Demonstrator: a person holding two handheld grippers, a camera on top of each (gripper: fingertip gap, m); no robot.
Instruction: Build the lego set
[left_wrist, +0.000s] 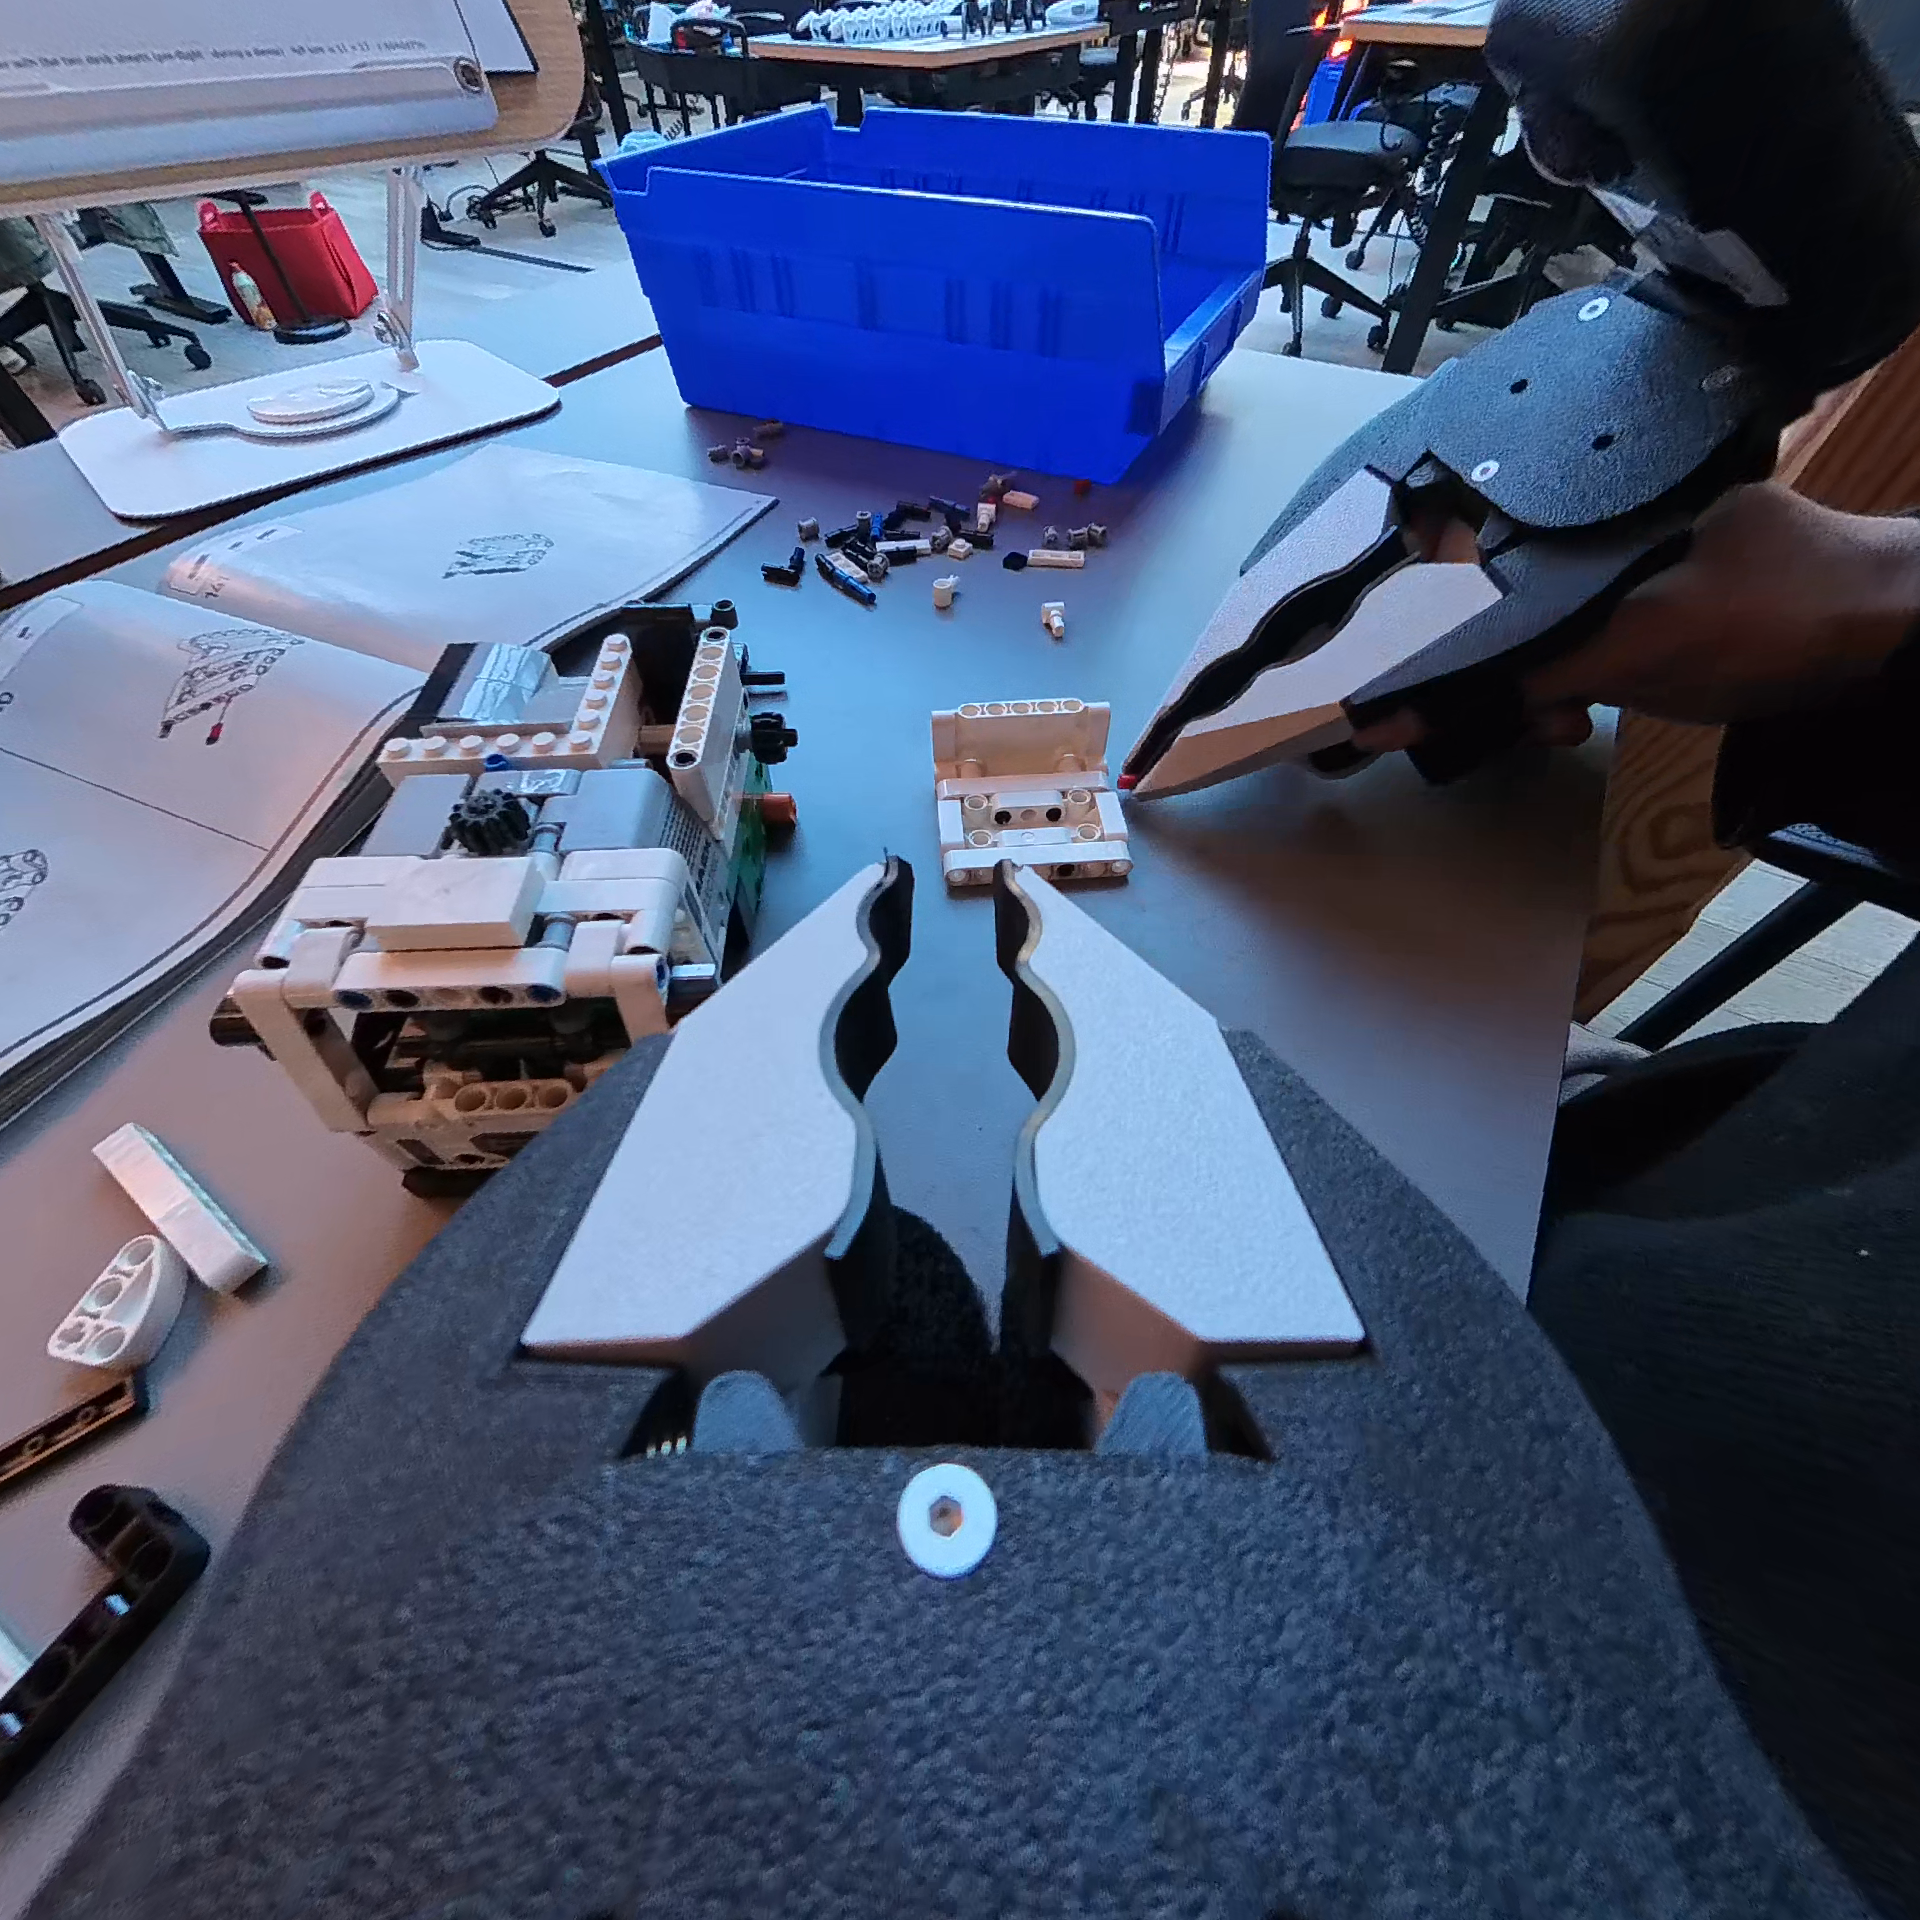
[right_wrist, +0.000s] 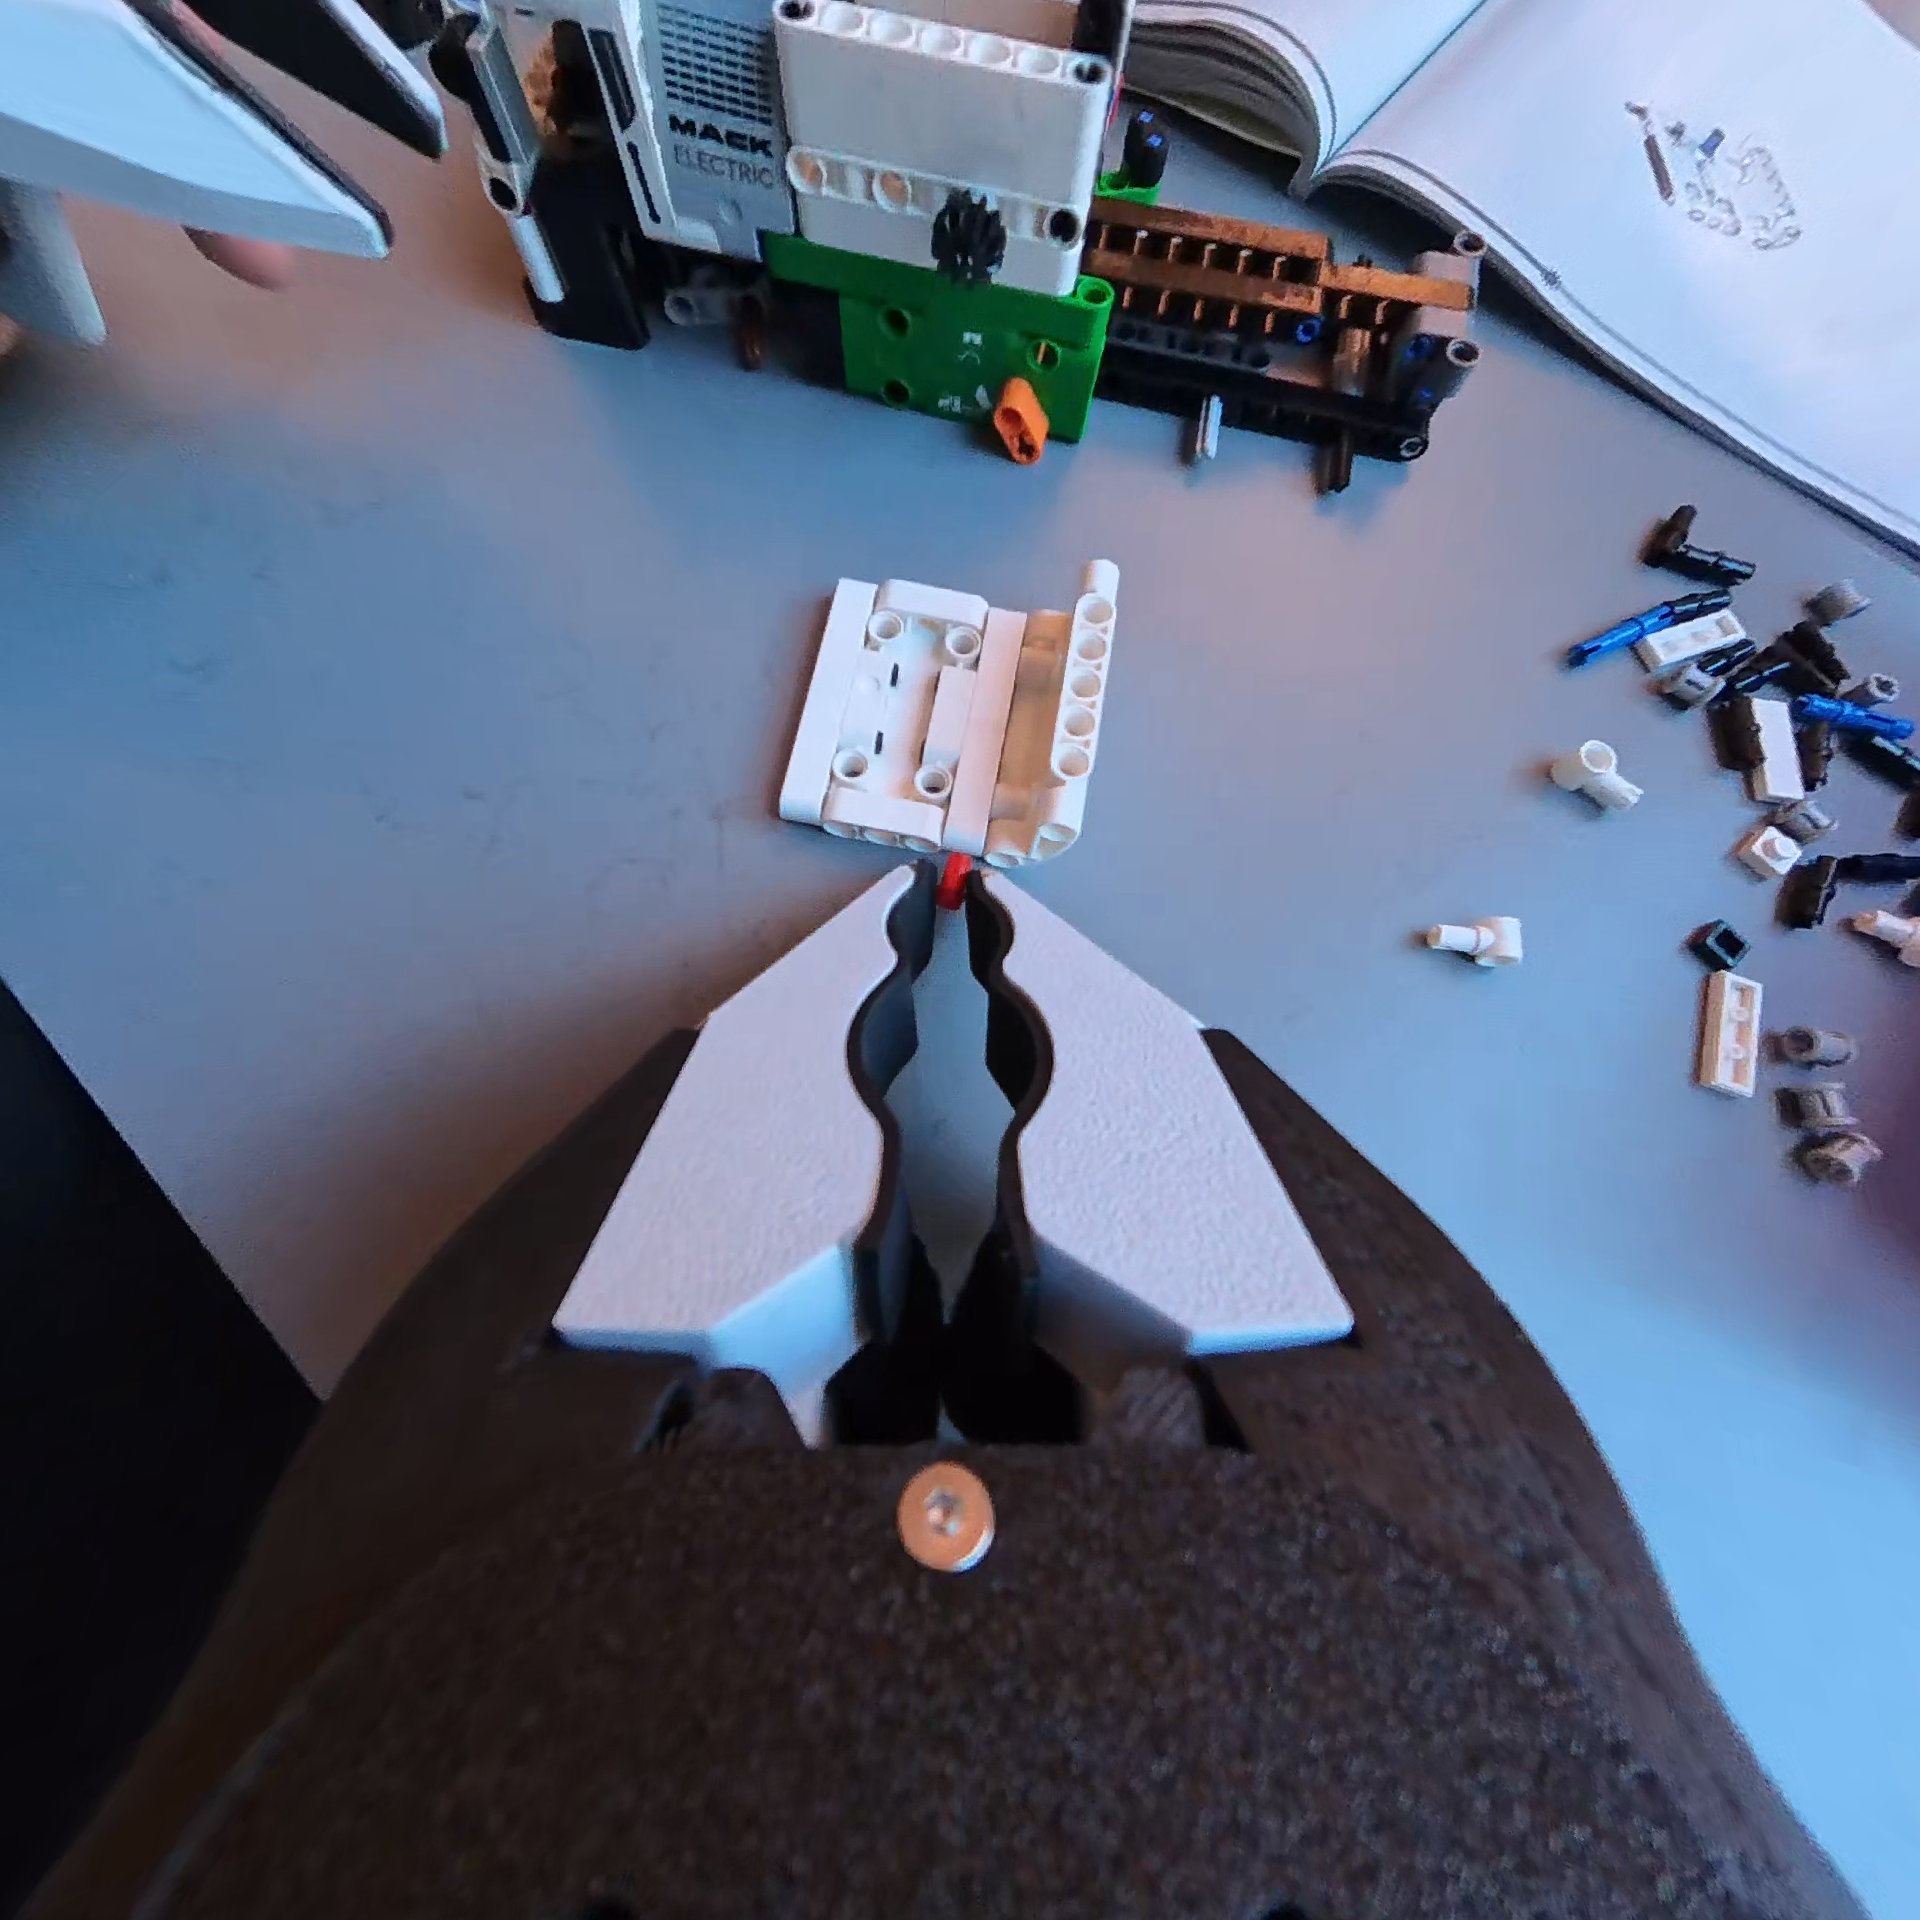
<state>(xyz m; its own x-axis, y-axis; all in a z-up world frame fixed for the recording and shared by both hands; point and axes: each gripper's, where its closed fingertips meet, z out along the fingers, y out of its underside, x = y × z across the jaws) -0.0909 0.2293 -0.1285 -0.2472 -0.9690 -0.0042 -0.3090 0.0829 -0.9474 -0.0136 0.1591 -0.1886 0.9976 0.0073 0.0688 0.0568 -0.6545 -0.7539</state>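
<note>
Pinching a small red pin (right_wrist: 950, 891) in narrow jaws, your right gripper (right_wrist: 943, 878) points straight ahead at the white subassembly (right_wrist: 951, 707), seemingly touching its near edge, while your left gripper (left_wrist: 948, 871), jaws slightly parted and empty, waits beside it.

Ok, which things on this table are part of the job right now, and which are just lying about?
In use: right hand-held gripper, red pin, small white assembly, left hand-held gripper, truck model, instruction booklet.

Lying about: blue bin, loose pins, white stand.
</note>
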